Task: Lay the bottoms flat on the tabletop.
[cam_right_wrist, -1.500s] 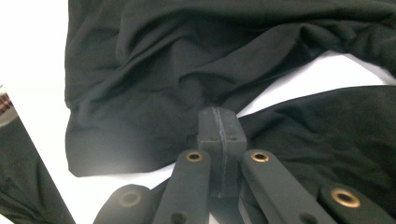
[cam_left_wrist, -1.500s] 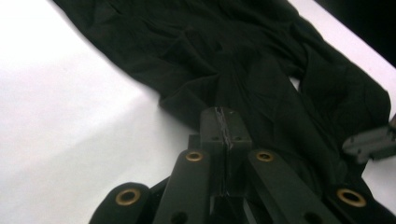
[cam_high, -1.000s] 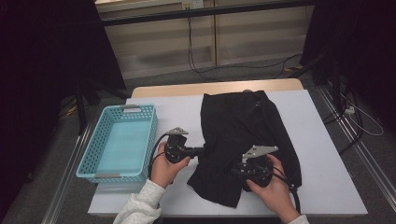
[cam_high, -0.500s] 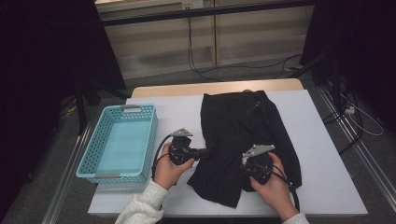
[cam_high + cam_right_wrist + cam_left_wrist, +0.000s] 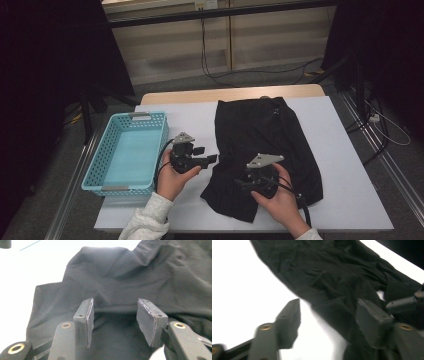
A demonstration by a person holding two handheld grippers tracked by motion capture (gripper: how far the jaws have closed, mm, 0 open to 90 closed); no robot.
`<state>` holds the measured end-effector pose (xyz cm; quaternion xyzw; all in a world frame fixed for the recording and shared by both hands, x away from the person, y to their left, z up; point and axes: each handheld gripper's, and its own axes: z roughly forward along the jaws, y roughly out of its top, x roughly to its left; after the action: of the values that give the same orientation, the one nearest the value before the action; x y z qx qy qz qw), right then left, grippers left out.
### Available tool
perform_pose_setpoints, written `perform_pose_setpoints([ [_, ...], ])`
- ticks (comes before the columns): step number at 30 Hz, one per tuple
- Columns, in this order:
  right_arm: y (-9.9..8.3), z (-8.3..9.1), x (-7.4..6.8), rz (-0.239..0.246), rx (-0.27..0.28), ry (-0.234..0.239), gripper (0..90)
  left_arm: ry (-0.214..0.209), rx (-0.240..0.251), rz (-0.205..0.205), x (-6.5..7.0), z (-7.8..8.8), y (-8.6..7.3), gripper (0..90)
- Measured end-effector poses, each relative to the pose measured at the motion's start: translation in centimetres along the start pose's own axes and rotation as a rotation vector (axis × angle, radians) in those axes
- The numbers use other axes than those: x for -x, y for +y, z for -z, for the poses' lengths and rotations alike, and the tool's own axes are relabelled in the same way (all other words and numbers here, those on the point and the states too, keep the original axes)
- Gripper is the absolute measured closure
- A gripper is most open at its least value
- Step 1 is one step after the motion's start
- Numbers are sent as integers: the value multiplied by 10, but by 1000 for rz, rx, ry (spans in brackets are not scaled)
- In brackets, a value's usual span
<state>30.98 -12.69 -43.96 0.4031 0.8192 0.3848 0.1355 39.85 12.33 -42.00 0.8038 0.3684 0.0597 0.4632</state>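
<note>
Black garment (image 5: 265, 145) lies spread on the white table (image 5: 350, 165), long axis running away from the person, near end rumpled and partly folded over. Light-blue basket (image 5: 125, 150) sits just left of it, nothing inside.

Left claw (image 5: 210, 156) is held just off the garment's left edge, jaws apart and having just been opening; in the left gripper view the hem (image 5: 324, 302) runs between the jaws, one jaw over bare table, the other over cloth, neither pressing on it. Right claw (image 5: 241, 184) is over the near end of the cloth, jaws likewise released after just opening; the right gripper view shows a raised fold (image 5: 115, 306) right ahead of the gap, pads not on it.

Judgement: this looks like a re-grip in the middle of folding or straightening. To do it well:
- the left should slide one jaw under the hem, take a single layer, and close fully before lifting;
- the right should bite the fold's crest, not the flat cloth beneath;
- both should lift together, level, so the fabric doesn't skew or drag toward the basket.
</note>
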Motion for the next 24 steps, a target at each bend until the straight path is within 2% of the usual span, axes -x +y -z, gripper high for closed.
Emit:
perform_pose_setpoints([
  [3,1,-13,-4,42,-38,16,479,18,3,-7,-2,3,-2,302],
  [6,-3,-23,-1,43,-71,27,577,29,3,-6,-3,4,-4,271],
  [7,-4,-24,1,54,-59,24,611,28,-2,-9,-4,5,-5,266],
  [8,-4,-24,2,50,-57,23,678,26,-5,-5,-5,5,-6,264],
  [9,-4,-23,4,43,-61,28,817,32,-7,-4,-5,5,-7,263],
  [10,-3,-22,5,49,-70,37,861,33,-9,-2,-5,6,-8,260],
  [15,-3,-12,11,78,-108,32,884,34,-11,7,-8,9,-10,257],
  [17,-6,-1,20,53,-105,39,882,35,-8,15,-8,10,-10,256],
  [22,-19,20,42,-9,-112,-3,877,38,-21,12,-8,7,-11,253],
  [24,-21,22,43,-4,-131,-29,876,36,-26,12,-8,6,-12,252],
])
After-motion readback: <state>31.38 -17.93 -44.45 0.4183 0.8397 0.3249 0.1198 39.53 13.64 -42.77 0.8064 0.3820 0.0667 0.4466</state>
